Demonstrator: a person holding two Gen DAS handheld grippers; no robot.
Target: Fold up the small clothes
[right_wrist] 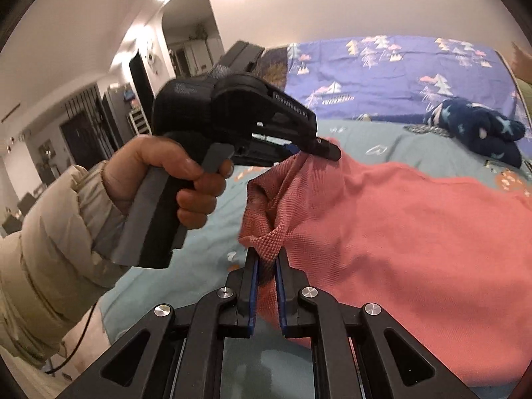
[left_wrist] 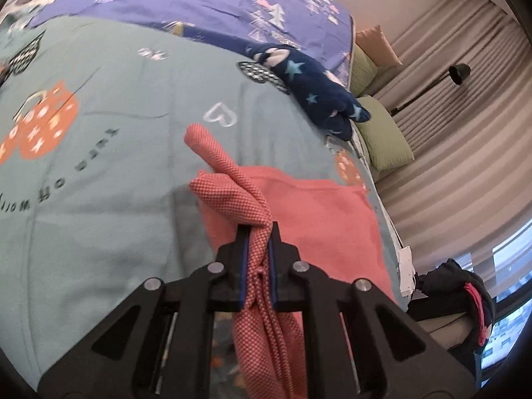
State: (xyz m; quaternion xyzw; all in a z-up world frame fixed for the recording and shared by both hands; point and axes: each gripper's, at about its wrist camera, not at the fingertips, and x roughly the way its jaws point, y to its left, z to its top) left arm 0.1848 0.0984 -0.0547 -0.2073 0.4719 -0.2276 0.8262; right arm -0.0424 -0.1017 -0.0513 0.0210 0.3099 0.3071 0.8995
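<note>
A coral-pink knit garment (left_wrist: 309, 212) lies on a teal printed bedspread (left_wrist: 116, 173). My left gripper (left_wrist: 258, 229) is shut on a bunched edge of it, with fabric and a cord hanging between the fingers. In the right wrist view the pink garment (right_wrist: 399, 239) spreads to the right. My right gripper (right_wrist: 266, 256) is shut on another corner of it. The left gripper (right_wrist: 327, 151), held by a hand, pinches the lifted edge just beyond.
A dark blue star-patterned garment (left_wrist: 319, 89) lies further back on the bed, also in the right wrist view (right_wrist: 478, 133). A purple sheet (left_wrist: 199, 0) covers the far end. Green cushions (left_wrist: 382, 133) and curtains stand right of the bed edge.
</note>
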